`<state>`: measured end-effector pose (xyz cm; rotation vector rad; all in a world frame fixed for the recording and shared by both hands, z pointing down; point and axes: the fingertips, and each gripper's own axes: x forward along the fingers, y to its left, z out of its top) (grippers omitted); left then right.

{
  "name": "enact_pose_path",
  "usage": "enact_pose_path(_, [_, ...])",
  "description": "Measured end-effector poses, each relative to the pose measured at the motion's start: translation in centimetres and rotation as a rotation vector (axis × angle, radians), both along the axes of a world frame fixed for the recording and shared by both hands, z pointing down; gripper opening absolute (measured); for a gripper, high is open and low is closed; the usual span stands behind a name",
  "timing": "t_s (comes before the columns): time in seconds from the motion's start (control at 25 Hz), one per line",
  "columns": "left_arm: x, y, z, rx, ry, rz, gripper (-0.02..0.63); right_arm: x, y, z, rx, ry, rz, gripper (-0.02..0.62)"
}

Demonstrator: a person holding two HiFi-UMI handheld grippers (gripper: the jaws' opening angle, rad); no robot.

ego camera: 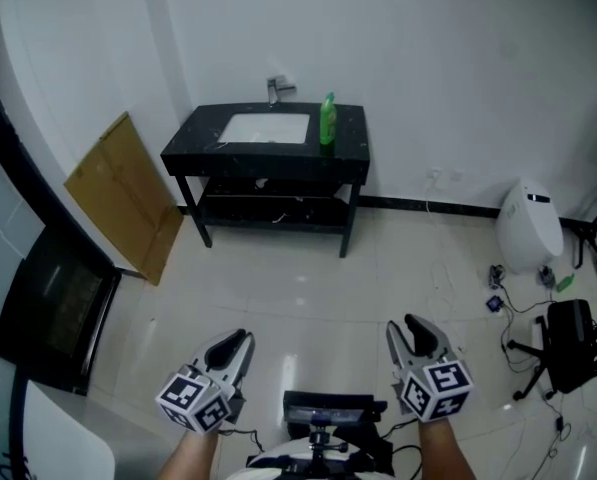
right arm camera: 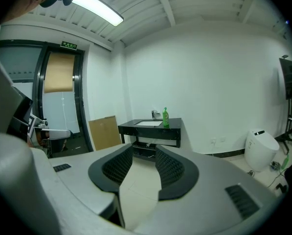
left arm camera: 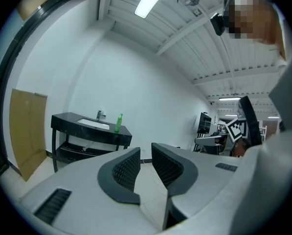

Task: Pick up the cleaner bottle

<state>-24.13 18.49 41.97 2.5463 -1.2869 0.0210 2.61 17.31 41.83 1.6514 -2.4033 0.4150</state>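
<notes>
Head view shows the green cleaner bottle (ego camera: 327,120) standing upright on the black desk (ego camera: 193,148), just right of the white basin (ego camera: 266,128) and toward the desk's right edge, with the faucet (ego camera: 276,90) at the back edge. Both grippers are well short of it, across an open stretch of floor (ego camera: 298,278). The left gripper (ego camera: 236,346) and right gripper (ego camera: 410,328) point roughly toward the desk. In the left gripper view its fingers (left arm camera: 126,170) stand a narrow gap apart with nothing between them. In the right gripper view the fingers (right arm camera: 117,166) are likewise narrow and empty, and the bottle (right arm camera: 165,117) sits almost straight ahead of them. The step in hand looks like the approach. The right gripper seems the better choice, since the bottle is on that side. Its fingers would need to spread wider than the bottle's body before arriving. Coming in level from the desk's front edge and closing on the body below the neck should suit. The bottle is tall and slim, so a glancing touch could tip it toward the basin.
</notes>
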Motion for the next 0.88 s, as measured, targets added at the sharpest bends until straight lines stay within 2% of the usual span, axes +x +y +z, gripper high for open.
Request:
enact_pose_path(0.16, [-0.3,-1.4,-0.1,-0.001,0.009,0.004,0.057,-0.5,-1.7,-0.1,-0.002,0.001,0.000,0.140])
enact_pose_path(0.4, [-0.1,-4.6,0.2,-0.005,0.002,-0.037,0.057,0.3,-5.8,0.7,-0.005,-0.013,-0.028,0.140])
enact_pose_path(0.88, [4.5,-13.6,-0.7,-0.006,-0.008,-0.102,0.057,4.8,-16.8,0.3,-0.006,-0.025,-0.100,0.140])
